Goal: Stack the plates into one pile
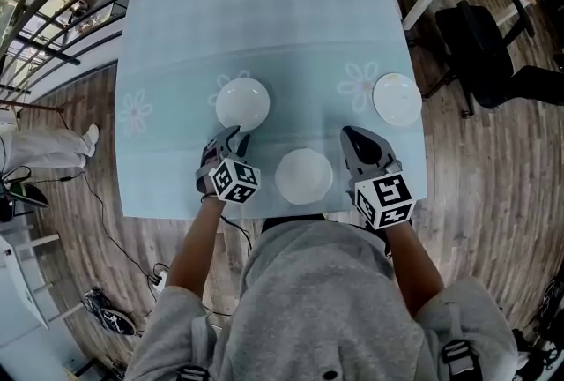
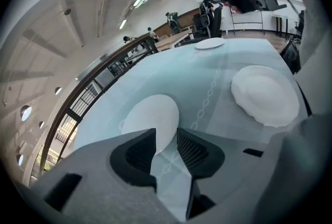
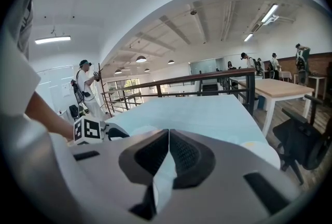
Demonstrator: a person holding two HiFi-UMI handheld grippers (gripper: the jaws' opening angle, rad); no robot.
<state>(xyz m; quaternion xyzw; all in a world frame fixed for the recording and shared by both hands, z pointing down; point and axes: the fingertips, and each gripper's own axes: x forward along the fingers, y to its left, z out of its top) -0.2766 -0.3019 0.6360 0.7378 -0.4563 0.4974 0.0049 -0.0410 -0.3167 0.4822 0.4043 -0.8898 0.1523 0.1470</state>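
my left gripper [image 1: 236, 139] has its jaws wide apart, gripping nothing, with the left plate's [image 1: 242, 102] near rim showing between them. right gripper [image 1: 349, 133] jaws are pressed together, empty. the middle plate [image 1: 304, 175] and right plate [image 1: 397, 99] lie apart on the pale blue worktop [image 1: 264, 18]. the right gripper view cuts off most of the right plate.

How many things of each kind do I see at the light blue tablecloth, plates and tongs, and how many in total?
White round plates: 3
Grey hand-held tongs: 2
Total: 5
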